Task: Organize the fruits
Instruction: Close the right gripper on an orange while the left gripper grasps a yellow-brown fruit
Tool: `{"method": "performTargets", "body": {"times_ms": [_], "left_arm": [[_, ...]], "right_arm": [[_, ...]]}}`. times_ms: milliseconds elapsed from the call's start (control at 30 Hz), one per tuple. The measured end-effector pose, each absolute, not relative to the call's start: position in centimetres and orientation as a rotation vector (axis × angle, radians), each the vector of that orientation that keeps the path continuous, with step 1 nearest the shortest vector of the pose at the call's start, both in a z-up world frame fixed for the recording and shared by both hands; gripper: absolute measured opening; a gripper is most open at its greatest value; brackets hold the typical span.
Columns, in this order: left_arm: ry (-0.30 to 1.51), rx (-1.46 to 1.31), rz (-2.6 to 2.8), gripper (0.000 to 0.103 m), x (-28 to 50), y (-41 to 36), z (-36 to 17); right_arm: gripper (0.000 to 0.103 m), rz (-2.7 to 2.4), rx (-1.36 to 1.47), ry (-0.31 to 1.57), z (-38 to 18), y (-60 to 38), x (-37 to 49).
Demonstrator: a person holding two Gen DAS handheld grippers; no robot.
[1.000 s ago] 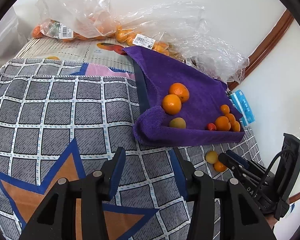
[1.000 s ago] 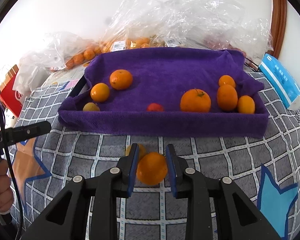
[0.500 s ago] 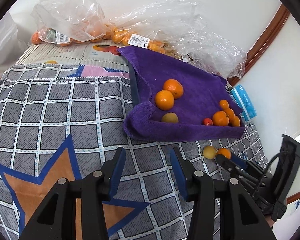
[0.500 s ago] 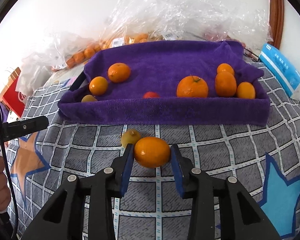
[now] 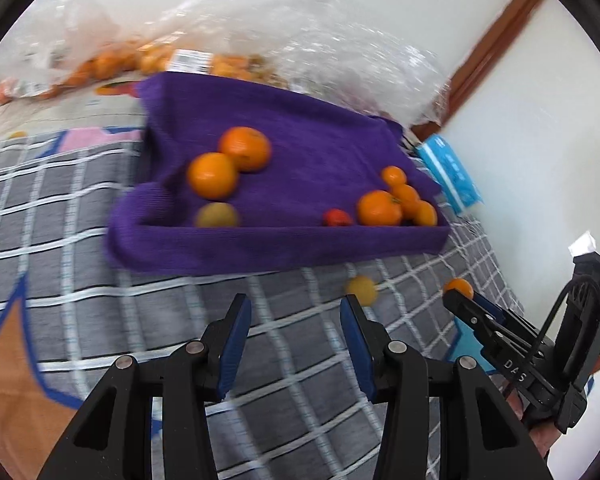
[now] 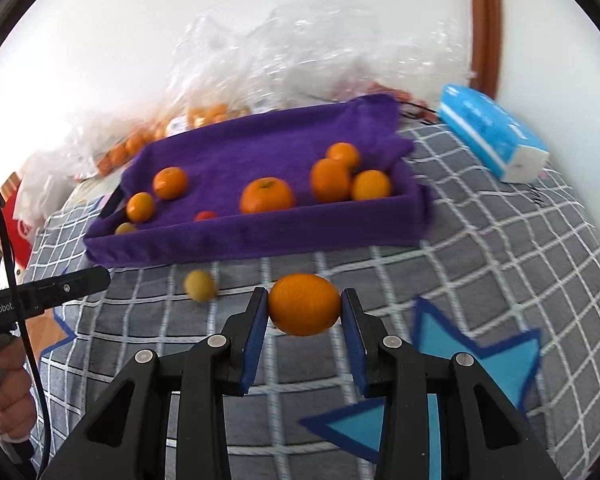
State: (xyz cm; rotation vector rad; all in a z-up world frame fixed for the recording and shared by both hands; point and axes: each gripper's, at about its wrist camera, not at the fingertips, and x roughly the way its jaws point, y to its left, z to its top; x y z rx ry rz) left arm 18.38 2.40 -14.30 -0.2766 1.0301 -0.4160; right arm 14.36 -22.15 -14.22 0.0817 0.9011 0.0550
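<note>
A tray lined with a purple towel [image 5: 300, 248] [image 6: 260, 236] sits on the checked cloth and holds several oranges, a small red fruit [image 5: 338, 218] and a yellowish fruit [image 5: 217, 215]. My right gripper [image 6: 304, 308] is shut on an orange [image 6: 304, 309] and holds it above the cloth in front of the tray; it also shows in the left wrist view [image 5: 458, 287]. A small yellow fruit [image 6: 199, 285] [image 5: 362, 289] lies loose on the cloth in front of the tray. My left gripper [image 5: 296, 320] is open and empty, near the cloth in front of the tray.
Clear plastic bags with more oranges [image 5: 156, 60] [image 6: 204, 116] lie behind the tray by the wall. A blue tissue pack [image 6: 492, 132] [image 5: 450, 172] lies right of the tray. A red box [image 6: 20, 216] is at the far left.
My right gripper has lifted the orange off the cloth and moved right, away from the small yellow fruit. My left gripper has moved closer to the tray.
</note>
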Motion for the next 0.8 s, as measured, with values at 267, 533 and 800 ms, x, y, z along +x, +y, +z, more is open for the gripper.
{"method": "performTargets", "body": {"times_ms": [267, 533, 800], "left_arm": [[1.085, -0.226, -0.456, 0.042, 19.4, -1.6, -15.8], [1.129, -0.228, -0.411, 0.005, 20.1, -1.8, -16.8], [1.1, -0.265, -0.388, 0.005, 19.3, 0.6, -15.9]], "right_arm": [[0.037, 0.009, 0.102, 0.913, -14.4, -24.4, 14.2], [0.037, -0.003, 0.103, 0.918, -14.9, -24.9, 14.4], [0.037, 0.01, 0.107, 0.909, -14.7, -24.5, 14.2]]}}
